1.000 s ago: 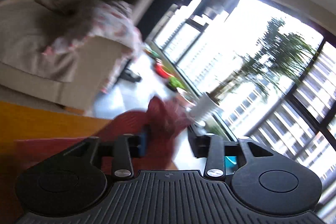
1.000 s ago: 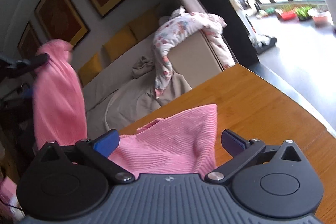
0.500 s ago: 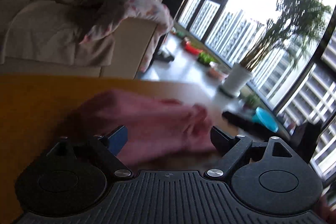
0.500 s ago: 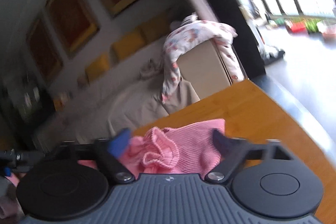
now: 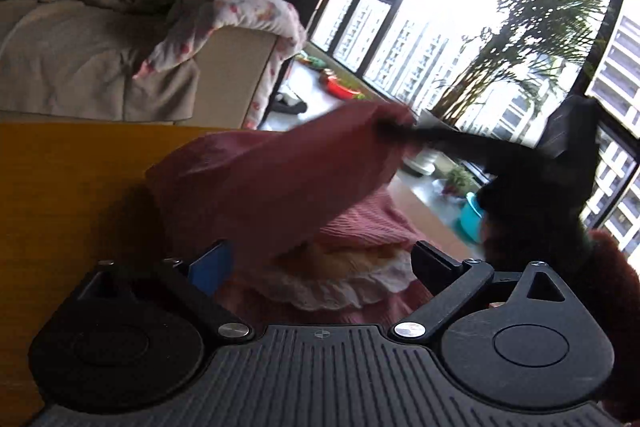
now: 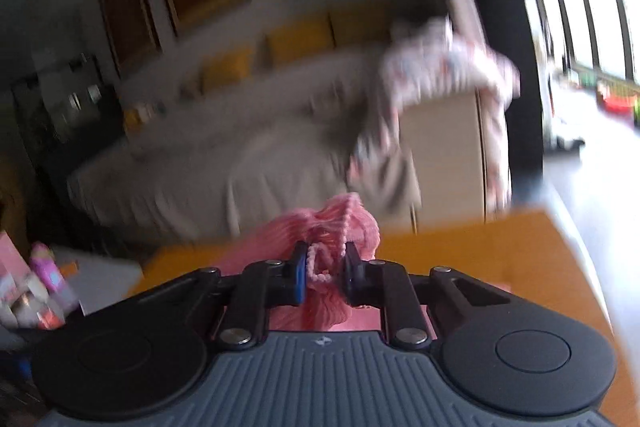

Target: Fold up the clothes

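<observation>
A wooden table (image 5: 72, 187) stands before a beige sofa (image 5: 72, 67) draped with a floral garment (image 5: 236, 7), and tall windows (image 5: 460, 27) line the far side. The table's far edge drops to open floor. The pink garment (image 5: 280, 179) lies bunched on the table. The left gripper (image 5: 320, 263) is opening wide, clear of the cloth. The right gripper (image 6: 325, 273) is closing on a pink fold, lifting it.

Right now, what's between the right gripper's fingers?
A bunched fold of the pink knit garment, in the right wrist view; the right gripper is closing on it.
</observation>
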